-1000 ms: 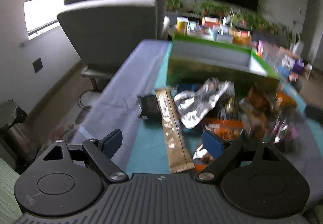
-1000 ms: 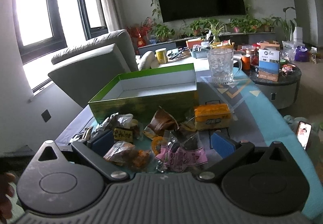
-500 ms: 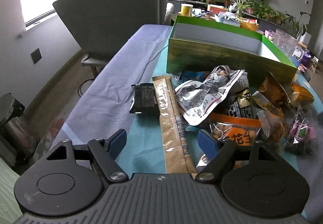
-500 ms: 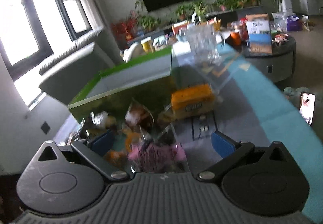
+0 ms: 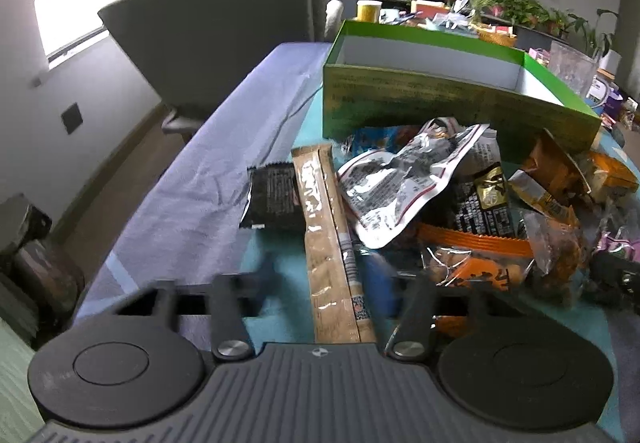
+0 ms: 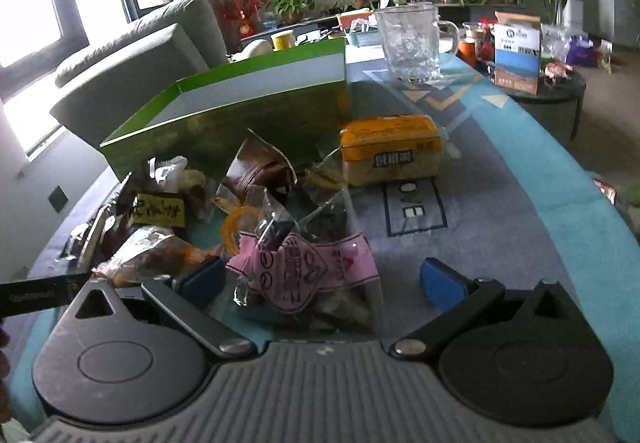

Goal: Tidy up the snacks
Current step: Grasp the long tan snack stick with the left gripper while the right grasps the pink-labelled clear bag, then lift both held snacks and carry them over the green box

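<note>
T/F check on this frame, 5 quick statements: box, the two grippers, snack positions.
1. The green box already holds snacks. False: only its bare white interior shows; the snacks lie on the table in front of it.
2. The long tan snack stick lies between the left gripper fingers. True.
3. The right gripper is shut on the orange cake pack. False: it is open, with the pink-labelled packet between its fingers.
4. A glass mug stands beyond the green box. True.
5. The black packet lies right of the tan stick. False: left.
</note>
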`<act>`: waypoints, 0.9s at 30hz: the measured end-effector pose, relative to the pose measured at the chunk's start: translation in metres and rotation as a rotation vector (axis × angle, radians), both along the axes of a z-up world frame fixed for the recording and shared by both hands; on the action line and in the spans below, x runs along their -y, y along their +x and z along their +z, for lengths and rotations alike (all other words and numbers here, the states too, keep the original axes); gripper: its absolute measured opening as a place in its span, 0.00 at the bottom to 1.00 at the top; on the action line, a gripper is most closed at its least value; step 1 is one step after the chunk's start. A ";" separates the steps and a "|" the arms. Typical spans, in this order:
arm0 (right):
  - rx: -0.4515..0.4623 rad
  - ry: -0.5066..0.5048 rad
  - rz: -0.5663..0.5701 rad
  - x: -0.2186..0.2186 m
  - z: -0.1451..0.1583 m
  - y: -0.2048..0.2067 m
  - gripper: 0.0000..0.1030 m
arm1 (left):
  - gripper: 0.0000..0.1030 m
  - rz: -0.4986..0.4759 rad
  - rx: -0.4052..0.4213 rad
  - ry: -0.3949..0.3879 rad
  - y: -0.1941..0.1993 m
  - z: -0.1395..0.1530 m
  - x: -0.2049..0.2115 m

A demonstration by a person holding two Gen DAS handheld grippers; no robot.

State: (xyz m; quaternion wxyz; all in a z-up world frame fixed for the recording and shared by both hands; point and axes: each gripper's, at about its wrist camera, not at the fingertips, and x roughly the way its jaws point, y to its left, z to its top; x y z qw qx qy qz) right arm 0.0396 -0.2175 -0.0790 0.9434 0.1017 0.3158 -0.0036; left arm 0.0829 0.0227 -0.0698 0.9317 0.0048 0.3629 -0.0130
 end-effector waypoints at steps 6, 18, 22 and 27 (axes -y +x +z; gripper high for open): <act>0.015 -0.022 0.060 -0.004 0.003 -0.008 0.49 | 0.21 -0.025 0.069 -0.077 -0.027 0.016 -0.008; 0.071 0.052 0.032 0.009 0.022 -0.025 0.44 | 0.21 -0.077 0.195 -0.125 -0.058 0.052 -0.006; 0.076 0.029 0.034 0.009 0.026 -0.024 0.44 | 0.21 -0.082 0.194 -0.124 -0.057 0.052 -0.004; 0.063 0.084 -0.022 0.017 0.018 -0.020 0.45 | 0.21 -0.073 0.186 -0.119 -0.055 0.049 -0.005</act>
